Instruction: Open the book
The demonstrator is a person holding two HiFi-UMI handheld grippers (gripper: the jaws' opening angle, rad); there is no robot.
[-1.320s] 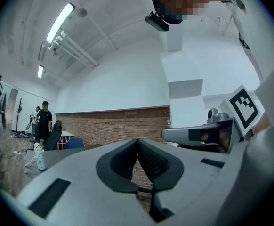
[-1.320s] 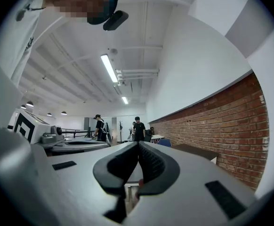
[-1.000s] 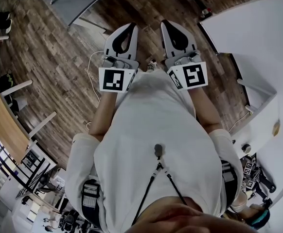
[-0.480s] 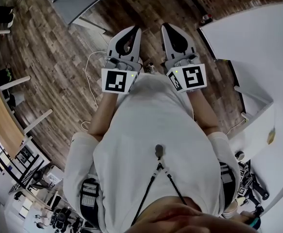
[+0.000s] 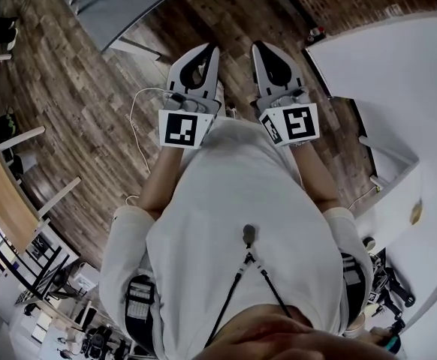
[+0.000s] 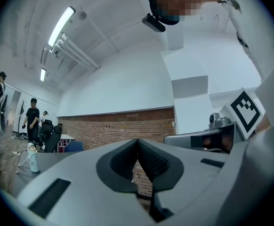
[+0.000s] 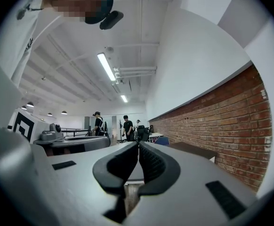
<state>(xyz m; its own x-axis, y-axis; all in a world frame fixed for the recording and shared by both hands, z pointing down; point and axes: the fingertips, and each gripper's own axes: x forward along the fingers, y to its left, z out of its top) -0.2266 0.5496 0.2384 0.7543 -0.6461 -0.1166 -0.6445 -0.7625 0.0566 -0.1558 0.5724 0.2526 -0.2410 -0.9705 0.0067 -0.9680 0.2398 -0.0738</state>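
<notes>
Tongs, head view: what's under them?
Below the shut left tongs and right tongs: dark wooden plank floor and a thin white cable. The person's white shirt covers the floor nearer in.

Lab-like workspace: brick wall (image 7: 231, 121), strip lights (image 7: 106, 66), tables (image 5: 399, 58).

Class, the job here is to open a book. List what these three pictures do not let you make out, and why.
Book: in no view.
White table, head view: cut off by the right edge.
Hands, head view: hidden under the marker cubes on the left tongs and right tongs.
People, left gripper view: too small.
</notes>
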